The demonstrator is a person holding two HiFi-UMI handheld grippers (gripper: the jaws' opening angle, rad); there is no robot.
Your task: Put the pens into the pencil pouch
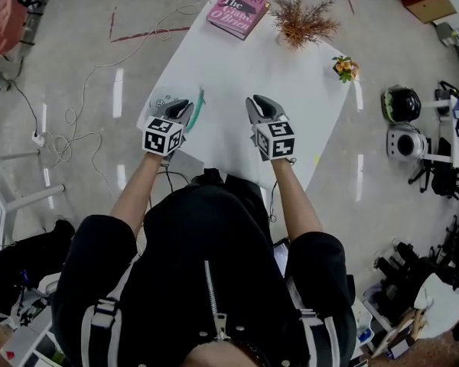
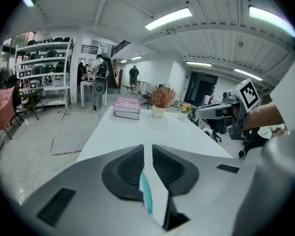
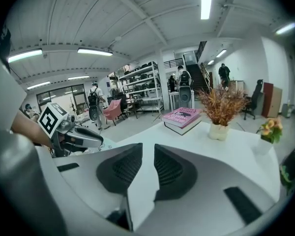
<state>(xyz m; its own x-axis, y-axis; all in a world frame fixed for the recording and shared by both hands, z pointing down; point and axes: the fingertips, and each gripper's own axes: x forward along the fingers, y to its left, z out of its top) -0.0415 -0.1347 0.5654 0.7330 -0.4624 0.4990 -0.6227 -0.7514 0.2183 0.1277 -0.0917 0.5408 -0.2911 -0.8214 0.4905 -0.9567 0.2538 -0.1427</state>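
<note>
A teal pen (image 1: 198, 105) lies on the white table (image 1: 245, 60), just right of my left gripper (image 1: 185, 107). In the left gripper view the left gripper (image 2: 147, 154) has its jaws together, and the pen (image 2: 145, 193) shows through the slit below the pads with bare table beside it, not pinched. A pale grey pouch (image 1: 161, 100) lies at the table's left edge, partly under that gripper. My right gripper (image 1: 256, 104) hovers over the table's near middle. In its own view the right gripper (image 3: 148, 154) shows a narrow gap with nothing in it.
A pink book (image 1: 237, 10) lies at the table's far end, with a dried plant in a pot (image 1: 302, 20) beside it. A small flower pot (image 1: 344, 69) stands near the right edge. Cables and gear cover the floor around the table.
</note>
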